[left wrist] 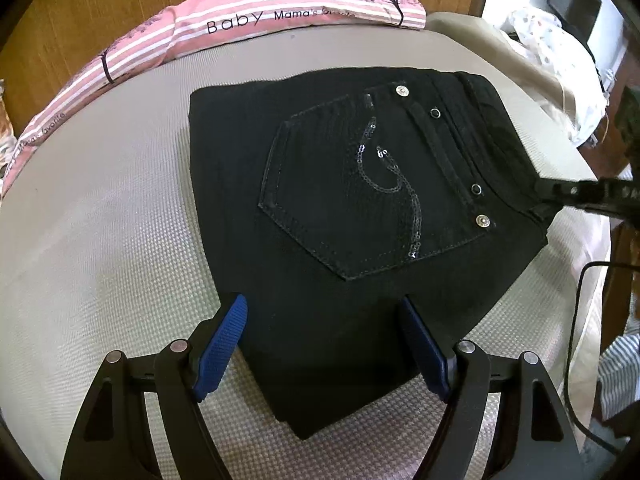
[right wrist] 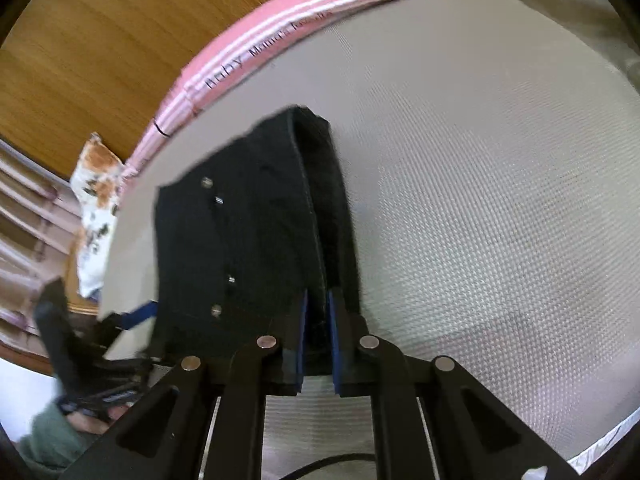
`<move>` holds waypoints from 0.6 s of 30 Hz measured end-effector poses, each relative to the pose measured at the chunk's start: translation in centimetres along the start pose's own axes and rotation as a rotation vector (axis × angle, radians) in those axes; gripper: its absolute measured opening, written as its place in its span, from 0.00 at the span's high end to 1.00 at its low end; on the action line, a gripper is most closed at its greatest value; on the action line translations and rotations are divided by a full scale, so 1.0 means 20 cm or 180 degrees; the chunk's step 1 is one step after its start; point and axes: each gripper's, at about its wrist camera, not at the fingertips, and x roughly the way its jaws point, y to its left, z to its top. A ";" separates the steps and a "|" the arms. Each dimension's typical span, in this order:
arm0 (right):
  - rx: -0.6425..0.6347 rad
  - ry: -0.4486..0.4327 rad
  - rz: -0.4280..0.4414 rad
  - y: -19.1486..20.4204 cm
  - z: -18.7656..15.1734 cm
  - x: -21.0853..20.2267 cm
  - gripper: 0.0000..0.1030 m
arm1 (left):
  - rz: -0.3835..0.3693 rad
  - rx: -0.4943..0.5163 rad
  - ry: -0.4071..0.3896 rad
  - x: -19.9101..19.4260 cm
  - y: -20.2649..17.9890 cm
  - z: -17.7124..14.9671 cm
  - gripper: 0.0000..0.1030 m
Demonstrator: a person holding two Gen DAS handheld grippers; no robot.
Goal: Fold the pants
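Pants (left wrist: 340, 208): black, already folded into a compact stack near the middle of the mattress (left wrist: 120, 260), back pocket with its sequin swirl facing up.
Progress: most folds look done — what remains seems to be 1 last fold or a tidy-up of the waistband end.
Left gripper (left wrist: 324, 344): jaws wide, hovering over the near edge of the stack, holding nothing.
Right gripper (right wrist: 316, 340): jaws narrow, pinching the waistband edge of the pants at the stack's right side.
Writing: the pink striped pillow (left wrist: 240, 24) along the far edge reads "Baby" and "Mama's" — the following word is partly cut off.
Brand: none legible on the pants.
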 end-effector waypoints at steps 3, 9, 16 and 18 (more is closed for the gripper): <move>0.0025 0.0016 -0.0006 -0.01 0.01 0.02 0.91 | 0.0010 0.0012 -0.0004 0.01 0.00 0.00 0.24; 0.0051 0.0002 -0.0118 0.00 0.02 0.00 0.72 | 0.0003 -0.0061 -0.0058 0.00 0.00 -0.01 0.24; -0.0256 -0.0302 -0.0233 0.12 0.10 -0.15 0.71 | -0.0009 -0.0213 -0.0519 -0.16 0.10 0.06 0.24; -0.0439 -0.0454 -0.0229 0.18 0.16 -0.19 0.72 | 0.0019 -0.0272 -0.0625 -0.17 0.14 0.09 0.24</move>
